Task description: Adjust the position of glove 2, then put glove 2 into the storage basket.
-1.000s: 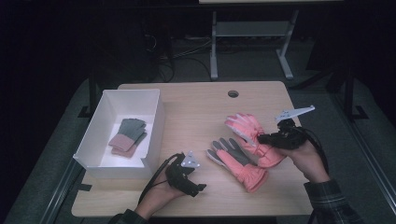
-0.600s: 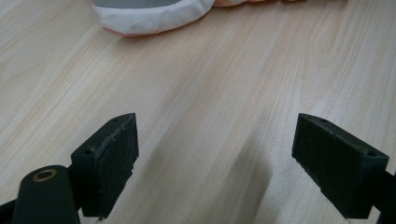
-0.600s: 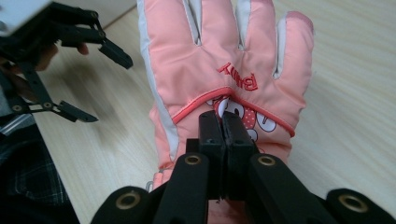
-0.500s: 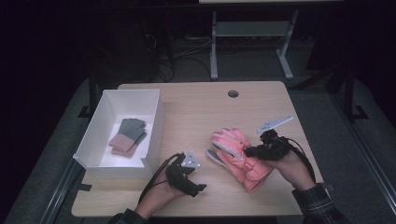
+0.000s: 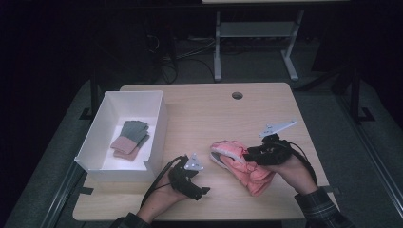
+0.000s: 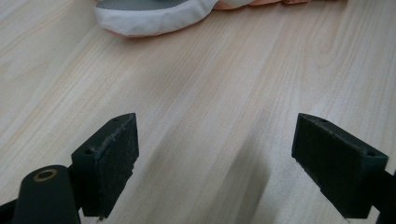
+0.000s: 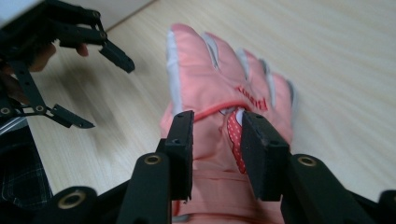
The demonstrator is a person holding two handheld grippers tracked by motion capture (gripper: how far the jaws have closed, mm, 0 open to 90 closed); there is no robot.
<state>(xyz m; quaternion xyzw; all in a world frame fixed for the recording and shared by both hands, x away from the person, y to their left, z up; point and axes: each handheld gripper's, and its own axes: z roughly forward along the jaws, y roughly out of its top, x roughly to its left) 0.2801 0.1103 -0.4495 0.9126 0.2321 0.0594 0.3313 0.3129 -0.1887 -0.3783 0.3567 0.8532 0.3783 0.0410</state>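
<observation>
The pink glove [image 7: 219, 88] is lying on the table [image 5: 199, 118], its fingers running straight away from the right gripper [image 7: 215, 154], whose jaws have just been parting and are now straddling the cuff loosely. The left gripper [image 6: 229, 163] is waiting with jaws spread wide, just short of the glove's fingertips, farther off than the right.

A lab or recording room: a pale wooden bench [image 5: 199, 114] with a cable hole, grey carpet floor [image 5: 332, 109], a white metal-framed stand [image 5: 252, 33], dark surroundings.
</observation>
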